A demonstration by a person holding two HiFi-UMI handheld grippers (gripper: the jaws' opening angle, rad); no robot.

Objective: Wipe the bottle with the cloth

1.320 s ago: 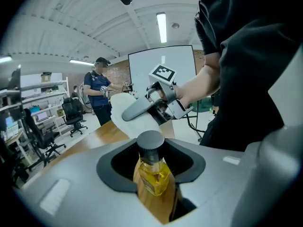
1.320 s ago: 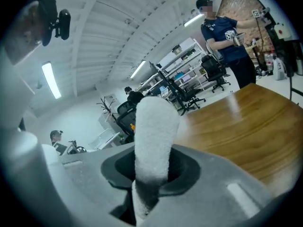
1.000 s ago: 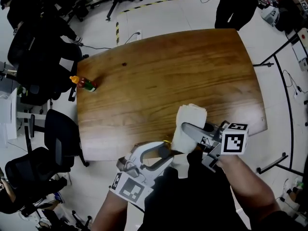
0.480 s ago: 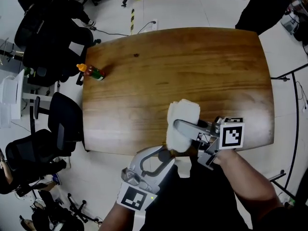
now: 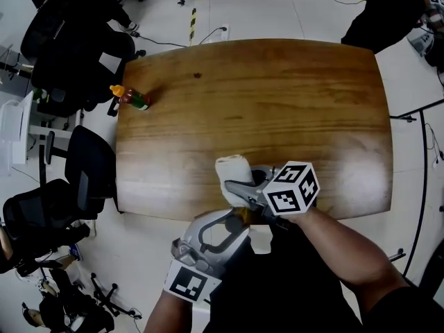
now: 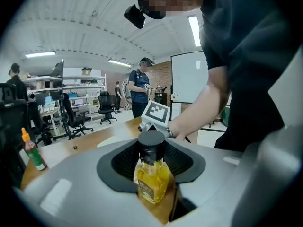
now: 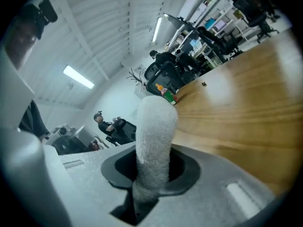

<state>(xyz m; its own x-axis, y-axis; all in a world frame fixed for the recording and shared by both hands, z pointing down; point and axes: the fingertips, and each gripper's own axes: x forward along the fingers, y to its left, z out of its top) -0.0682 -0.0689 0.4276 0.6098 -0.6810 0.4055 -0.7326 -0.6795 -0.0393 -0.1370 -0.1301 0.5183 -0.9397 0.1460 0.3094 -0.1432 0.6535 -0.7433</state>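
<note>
Bright, even light from ceiling strip lights leaves soft glare on the wooden surface, while the 2 gripper views bend strongly and darken at the edges, foreground blurred.

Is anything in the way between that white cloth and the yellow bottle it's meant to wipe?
Nothing visible. The cloth, clamped in the right gripper, sits close beside the bottle held by the left gripper. The red sauce bottle stands far off.

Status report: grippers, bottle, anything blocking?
Left gripper just tightened, shut on bottle. Right gripper shut on cloth, close by bottle. Sauce bottle far off, no obstruction.
</note>
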